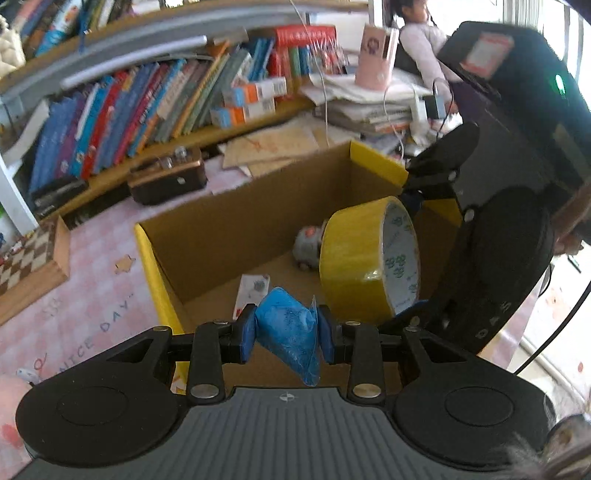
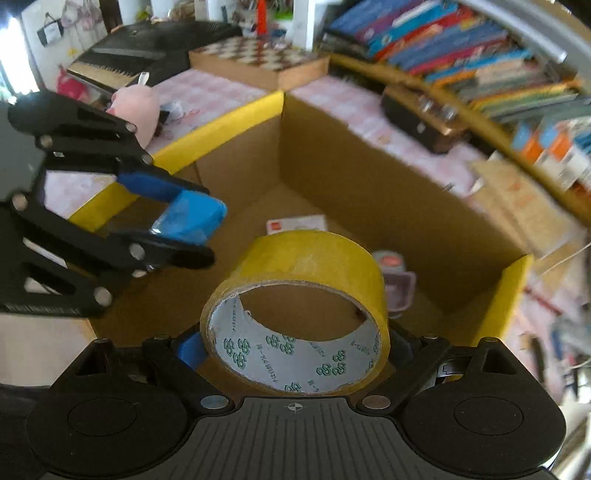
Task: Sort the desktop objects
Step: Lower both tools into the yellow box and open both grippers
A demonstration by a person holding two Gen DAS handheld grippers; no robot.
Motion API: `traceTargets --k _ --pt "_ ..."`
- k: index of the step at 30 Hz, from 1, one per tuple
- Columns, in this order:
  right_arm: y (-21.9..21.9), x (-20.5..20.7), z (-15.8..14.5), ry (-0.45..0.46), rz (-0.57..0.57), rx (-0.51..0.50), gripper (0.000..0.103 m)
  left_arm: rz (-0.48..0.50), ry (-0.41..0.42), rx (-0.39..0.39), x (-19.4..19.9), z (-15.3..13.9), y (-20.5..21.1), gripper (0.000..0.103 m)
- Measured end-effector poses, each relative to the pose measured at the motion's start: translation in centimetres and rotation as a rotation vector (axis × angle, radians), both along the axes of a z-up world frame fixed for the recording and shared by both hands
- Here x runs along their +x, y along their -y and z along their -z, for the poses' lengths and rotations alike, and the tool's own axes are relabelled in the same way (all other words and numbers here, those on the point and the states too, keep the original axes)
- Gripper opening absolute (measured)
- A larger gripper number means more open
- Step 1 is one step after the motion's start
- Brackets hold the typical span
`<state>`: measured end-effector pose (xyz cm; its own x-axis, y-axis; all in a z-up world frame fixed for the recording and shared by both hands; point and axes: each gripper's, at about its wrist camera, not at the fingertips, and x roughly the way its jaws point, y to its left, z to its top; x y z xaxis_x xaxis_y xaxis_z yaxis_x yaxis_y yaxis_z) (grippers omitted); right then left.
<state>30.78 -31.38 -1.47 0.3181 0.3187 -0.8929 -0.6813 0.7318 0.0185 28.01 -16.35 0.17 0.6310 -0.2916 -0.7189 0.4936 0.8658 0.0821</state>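
Note:
My left gripper [image 1: 286, 332] is shut on a crumpled blue packet [image 1: 291, 332], held over the near edge of an open cardboard box [image 1: 236, 221] with yellow-taped rims. Beside it, my right gripper [image 1: 408, 258] grips a roll of yellow tape [image 1: 354, 258] above the box. In the right wrist view the tape roll [image 2: 295, 273] fills the wide jaws of the right gripper [image 2: 295, 350]. There the left gripper [image 2: 184, 221] hangs at the left with the blue packet [image 2: 192, 218]. A white card [image 2: 295, 223] and a small pinkish toy [image 2: 397, 280] lie on the box floor [image 2: 280, 206].
The box stands on a pink checked cloth [image 1: 96, 295]. Around it are a chessboard case [image 2: 258, 62], a pink plush [image 2: 138, 107], a dark wooden box [image 1: 166, 181], a shelf of books [image 1: 129, 110] and stacked papers [image 1: 369, 110]. A person [image 1: 421, 33] sits behind.

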Motion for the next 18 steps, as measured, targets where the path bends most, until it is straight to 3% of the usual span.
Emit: traceTargets --k 4,18 --pt "0.4 0.8 0.6 -0.079 0.006 0.027 0.094 0.023 -0.035 0.021 0.6 0.8 0.4 0.031" --pt "0.6 2.2 1.8 -0.201 -0.034 0.072 0.094 0.033 -0.027 0.036 0.5 0.6 0.5 0.032"
